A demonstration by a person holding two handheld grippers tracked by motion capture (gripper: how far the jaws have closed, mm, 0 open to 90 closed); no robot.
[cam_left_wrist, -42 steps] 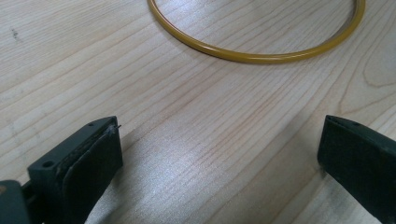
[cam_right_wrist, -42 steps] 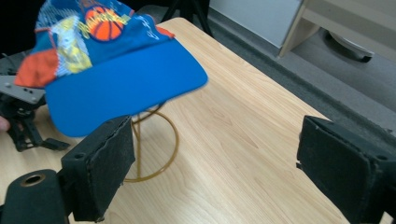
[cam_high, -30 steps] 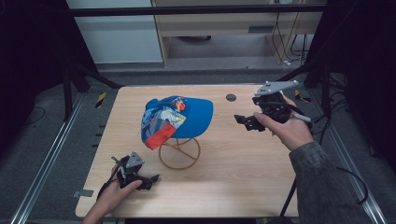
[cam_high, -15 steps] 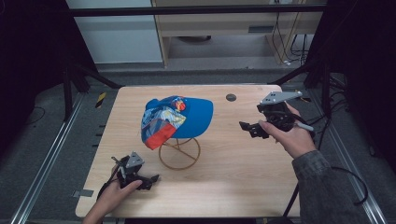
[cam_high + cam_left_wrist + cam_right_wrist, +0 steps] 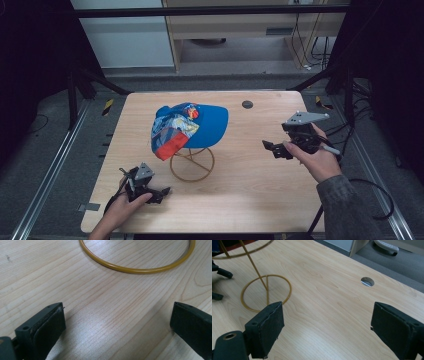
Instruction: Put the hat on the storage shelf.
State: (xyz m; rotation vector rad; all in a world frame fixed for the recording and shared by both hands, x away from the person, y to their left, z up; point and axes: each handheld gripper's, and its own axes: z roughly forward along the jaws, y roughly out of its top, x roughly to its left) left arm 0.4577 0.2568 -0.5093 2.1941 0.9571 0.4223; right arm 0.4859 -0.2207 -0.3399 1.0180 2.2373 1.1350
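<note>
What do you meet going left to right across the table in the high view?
Left gripper → cap on its yellow wire stand → cable hole → right gripper, jaws open.

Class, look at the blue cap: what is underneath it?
Under the blue cap stands a yellow wire stand, its ring base resting on the wooden table. The cap covers the stand's top.
</note>
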